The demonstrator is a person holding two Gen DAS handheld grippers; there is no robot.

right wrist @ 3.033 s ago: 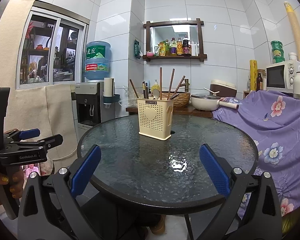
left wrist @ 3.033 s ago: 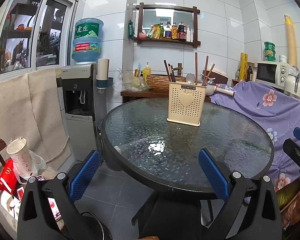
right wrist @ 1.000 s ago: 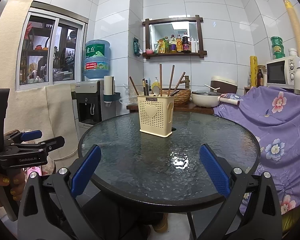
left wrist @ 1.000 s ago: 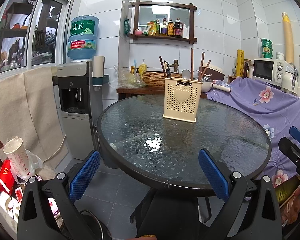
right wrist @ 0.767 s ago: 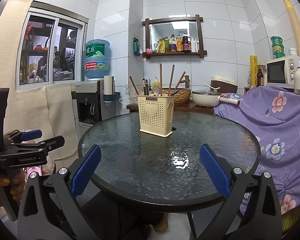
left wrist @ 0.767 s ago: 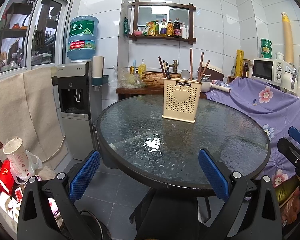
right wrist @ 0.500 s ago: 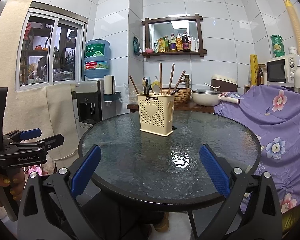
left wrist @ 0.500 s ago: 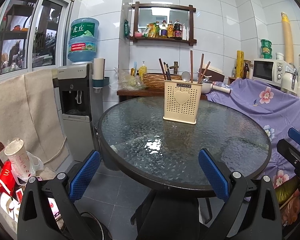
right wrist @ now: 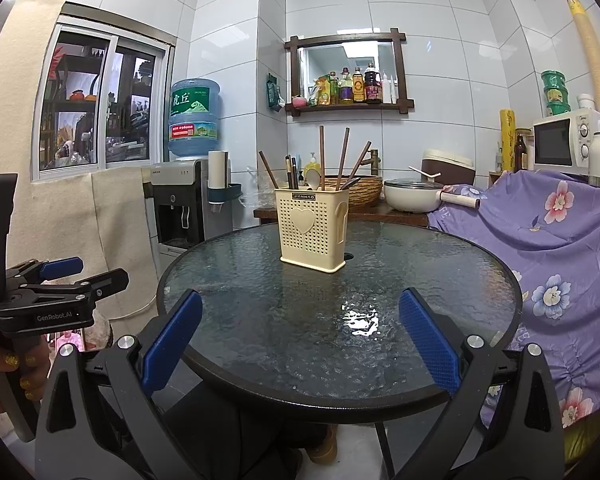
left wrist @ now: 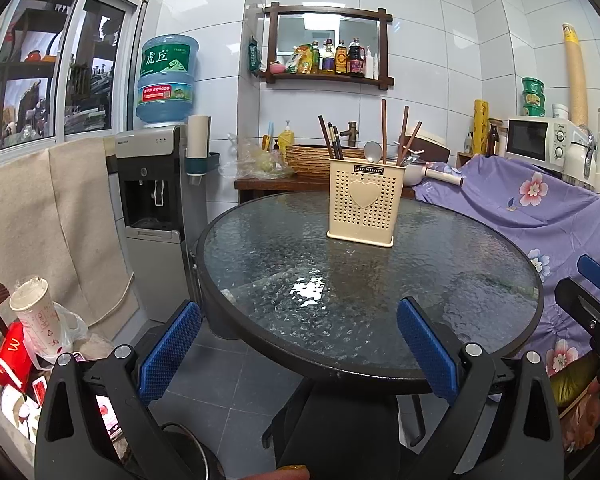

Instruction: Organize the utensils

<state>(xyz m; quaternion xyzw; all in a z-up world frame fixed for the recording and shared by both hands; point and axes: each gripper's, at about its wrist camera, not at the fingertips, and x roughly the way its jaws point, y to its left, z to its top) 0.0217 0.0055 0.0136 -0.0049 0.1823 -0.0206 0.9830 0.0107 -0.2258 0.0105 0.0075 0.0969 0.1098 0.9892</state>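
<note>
Presently, at lower frame, the left gripper (left wrist: 298, 346) and right gripper (right wrist: 300, 338) both stand spread wide, holding nothing, short of the round glass table (right wrist: 440, 272). Beyond, at frame centre, the cream utensil holder (right wrist: 313, 229) stands upright on the glass, chopsticks (right wrist: 322, 158) and a spoon (right wrist: 313, 179) inside.

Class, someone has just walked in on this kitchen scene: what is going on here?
A person holds the left gripper and the right gripper, both open and empty, back from a round glass table. A cream utensil holder stands on it, already holding chopsticks and a spoon. Nothing is being handled.
</note>
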